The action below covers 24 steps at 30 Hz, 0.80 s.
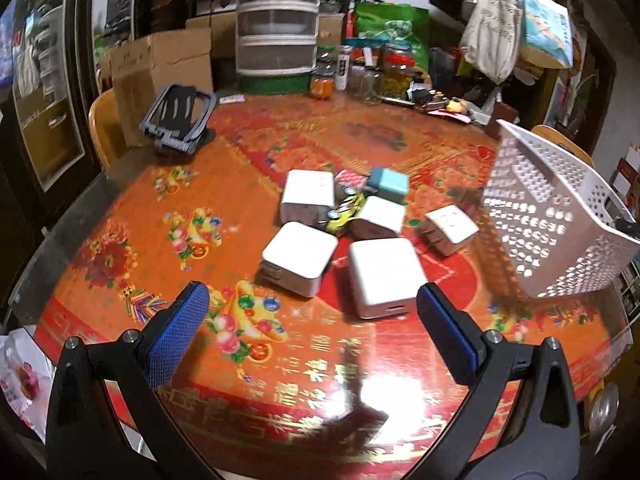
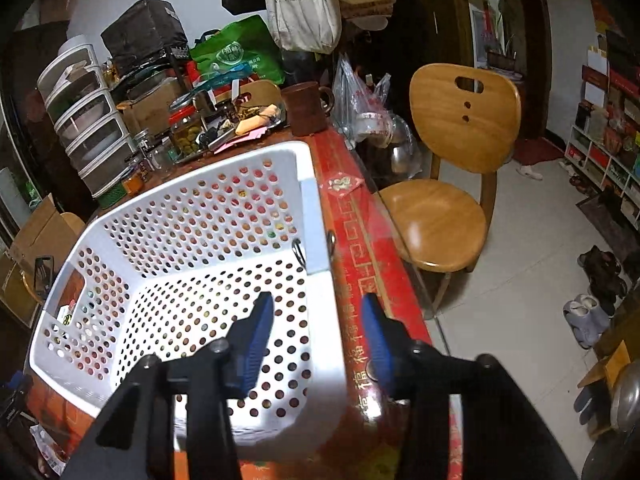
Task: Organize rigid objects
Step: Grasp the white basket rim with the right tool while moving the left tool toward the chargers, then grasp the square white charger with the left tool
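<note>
Several white charger blocks [image 1: 300, 258] lie in a cluster mid-table with a pale blue block [image 1: 390, 186], a yellow toy car [image 1: 344, 212] and a small red-checked cube [image 1: 348, 180]. My left gripper [image 1: 312, 294] is open just short of the nearest white blocks and holds nothing. A white perforated basket [image 1: 552, 216] stands at the table's right. In the right wrist view my right gripper [image 2: 318, 306] straddles the near wall of the basket [image 2: 192, 168], one finger inside and one outside. Its pads stand narrowly apart, with a gap showing on each side of the wall. The basket looks empty.
A dark phone stand [image 1: 176, 116], a cardboard box [image 1: 160, 68], a plastic drawer unit [image 1: 276, 20] and jars [image 1: 396, 68] line the far side. A brown mug [image 2: 306, 108] sits behind the basket. The table edge and a wooden chair [image 2: 452, 152] lie just right of it.
</note>
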### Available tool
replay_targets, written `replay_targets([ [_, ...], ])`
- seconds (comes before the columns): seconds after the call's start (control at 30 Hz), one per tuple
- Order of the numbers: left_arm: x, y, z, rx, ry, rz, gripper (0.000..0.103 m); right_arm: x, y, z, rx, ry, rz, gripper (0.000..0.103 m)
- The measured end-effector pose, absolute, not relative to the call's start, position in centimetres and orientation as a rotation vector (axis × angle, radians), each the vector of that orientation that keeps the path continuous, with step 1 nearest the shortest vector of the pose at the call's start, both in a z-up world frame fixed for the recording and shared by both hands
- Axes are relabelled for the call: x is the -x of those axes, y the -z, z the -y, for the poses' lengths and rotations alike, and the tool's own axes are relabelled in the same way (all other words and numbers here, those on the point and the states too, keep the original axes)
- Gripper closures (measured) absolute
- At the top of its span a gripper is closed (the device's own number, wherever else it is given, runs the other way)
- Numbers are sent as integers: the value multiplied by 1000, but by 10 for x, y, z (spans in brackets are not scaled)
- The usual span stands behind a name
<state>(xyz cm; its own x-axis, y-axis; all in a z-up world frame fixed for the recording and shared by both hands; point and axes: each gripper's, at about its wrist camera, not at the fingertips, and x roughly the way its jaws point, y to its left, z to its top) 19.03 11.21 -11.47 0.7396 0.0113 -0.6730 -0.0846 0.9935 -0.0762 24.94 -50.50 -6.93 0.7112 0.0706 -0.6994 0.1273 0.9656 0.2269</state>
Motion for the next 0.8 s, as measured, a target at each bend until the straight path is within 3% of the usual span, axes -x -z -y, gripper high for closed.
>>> replay_targets([
  [0.17, -206, 127, -120, 94, -71, -776, 1, -251, 69, 506, -273, 36, -771, 68],
  [0.43, -236, 145, -129, 51, -112, -838, 1, -260, 70, 498, -243, 43, -801, 86],
  [0.67, -265, 157, -129, -1, -117, -888, 1, -262, 71, 497, -233, 56, -804, 86],
  [0.77, -269, 159, -129, 9, -115, -892, 6, -262, 72, 497, -233, 62, -804, 86],
  [0.8, -271, 161, -129, 13, -117, -899, 12, -262, 72, 497, -233, 63, -804, 86],
])
